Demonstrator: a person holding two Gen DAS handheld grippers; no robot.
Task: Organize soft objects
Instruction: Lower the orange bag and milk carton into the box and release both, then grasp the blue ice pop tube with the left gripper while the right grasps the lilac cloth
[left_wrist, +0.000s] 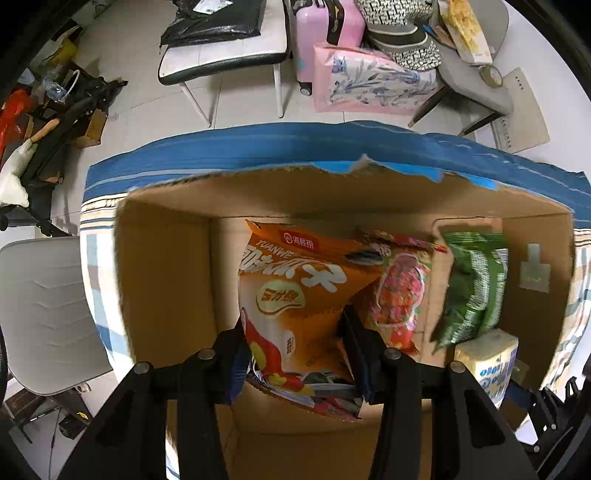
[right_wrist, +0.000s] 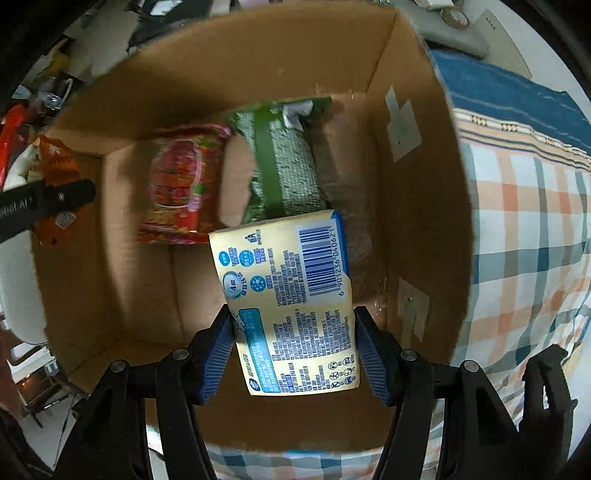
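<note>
My left gripper (left_wrist: 295, 321) is shut on an orange chip bag (left_wrist: 295, 295) and holds it over the open cardboard box (left_wrist: 166, 266). My right gripper (right_wrist: 293, 317) is shut on a yellow tissue pack (right_wrist: 291, 291) and holds it inside the box (right_wrist: 413, 221) near its right wall. A red snack bag (left_wrist: 399, 291) and a green snack bag (left_wrist: 472, 284) lie on the box floor; both show in the right wrist view, red (right_wrist: 181, 188) and green (right_wrist: 284, 173). The tissue pack (left_wrist: 487, 362) shows at the right of the left wrist view.
The box sits on a plaid and blue-striped cloth (right_wrist: 524, 206). A white chair (left_wrist: 44, 314) stands left of it. Beyond are another chair (left_wrist: 221, 55), a pink suitcase (left_wrist: 325, 33) and a pink pillow (left_wrist: 369, 81). Clutter lies on the floor at far left (left_wrist: 55, 110).
</note>
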